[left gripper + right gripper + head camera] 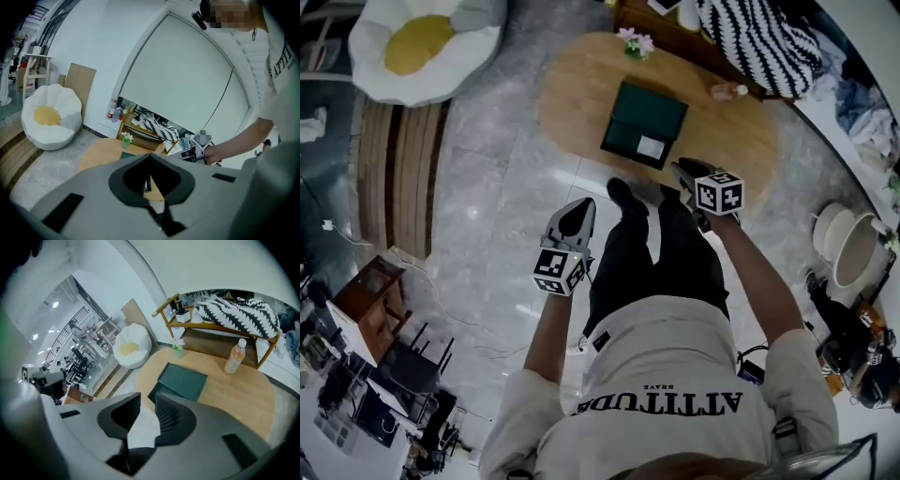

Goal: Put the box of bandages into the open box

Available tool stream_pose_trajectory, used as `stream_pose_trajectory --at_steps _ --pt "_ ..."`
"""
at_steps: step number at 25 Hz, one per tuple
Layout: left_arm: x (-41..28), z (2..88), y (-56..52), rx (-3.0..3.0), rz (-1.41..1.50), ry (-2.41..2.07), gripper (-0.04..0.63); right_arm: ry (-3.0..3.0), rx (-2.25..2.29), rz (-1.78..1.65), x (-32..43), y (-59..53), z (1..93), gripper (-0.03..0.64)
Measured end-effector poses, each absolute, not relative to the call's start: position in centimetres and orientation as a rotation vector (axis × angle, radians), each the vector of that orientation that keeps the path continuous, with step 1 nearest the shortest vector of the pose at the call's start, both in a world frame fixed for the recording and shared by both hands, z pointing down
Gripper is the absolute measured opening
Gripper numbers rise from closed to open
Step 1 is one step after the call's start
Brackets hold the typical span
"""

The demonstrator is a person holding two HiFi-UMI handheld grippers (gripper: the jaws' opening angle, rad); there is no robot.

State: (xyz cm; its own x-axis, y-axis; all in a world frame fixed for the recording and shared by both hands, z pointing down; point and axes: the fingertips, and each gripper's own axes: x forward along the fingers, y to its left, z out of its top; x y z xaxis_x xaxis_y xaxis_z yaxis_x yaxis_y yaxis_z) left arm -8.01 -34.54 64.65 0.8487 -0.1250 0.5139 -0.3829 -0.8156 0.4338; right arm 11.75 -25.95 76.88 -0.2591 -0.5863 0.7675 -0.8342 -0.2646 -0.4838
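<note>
On the oval wooden table (741, 131) stands a dark green box (643, 123) with its lid up. A small white box (652, 147) lies in its near part. Both grippers hang above the floor, on my side of the table. The left gripper (579, 208) is well short of the table, its jaws closed together on nothing (150, 158). My right gripper (682, 171) is close to the table's near edge; a narrow gap shows between its jaws (147, 397), with nothing in it. In the right gripper view the green box (183, 379) lies just beyond the jaws.
A drink bottle (728, 91) and a small flower pot (635, 44) also stand on the table. Behind it is a wooden rack with a striped cloth (750, 37). An egg-shaped cushion (422, 42) lies at far left. The person's feet (628, 197) are by the table edge.
</note>
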Motion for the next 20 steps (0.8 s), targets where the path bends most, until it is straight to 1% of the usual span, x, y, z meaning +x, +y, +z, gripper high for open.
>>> stream_pose_trajectory --at_steps 6,8,14,20 --pt "-8.2 61.1 -33.6 2.546 0.614 -0.395 0.021 -1.851 1.814 1.344 11.3 -23.7 70.2 0.049" --pt "-8.1 60.5 -33.0 2.554 0.603 -0.404 0.021 -1.859 1.839 1.296 11.3 -22.4 68.9 0.037" --pt "-8.0 58.1 -27.7 2.569 0.591 -0.358 0.021 -1.911 1.913 1.236 10.6 -16.5 64.0 0.021" --pt "-7.5 55.3 -21.7 2.576 0.551 -0.290 0.021 -1.980 1.975 1.201 9.6 -9.6 59.4 0.021"
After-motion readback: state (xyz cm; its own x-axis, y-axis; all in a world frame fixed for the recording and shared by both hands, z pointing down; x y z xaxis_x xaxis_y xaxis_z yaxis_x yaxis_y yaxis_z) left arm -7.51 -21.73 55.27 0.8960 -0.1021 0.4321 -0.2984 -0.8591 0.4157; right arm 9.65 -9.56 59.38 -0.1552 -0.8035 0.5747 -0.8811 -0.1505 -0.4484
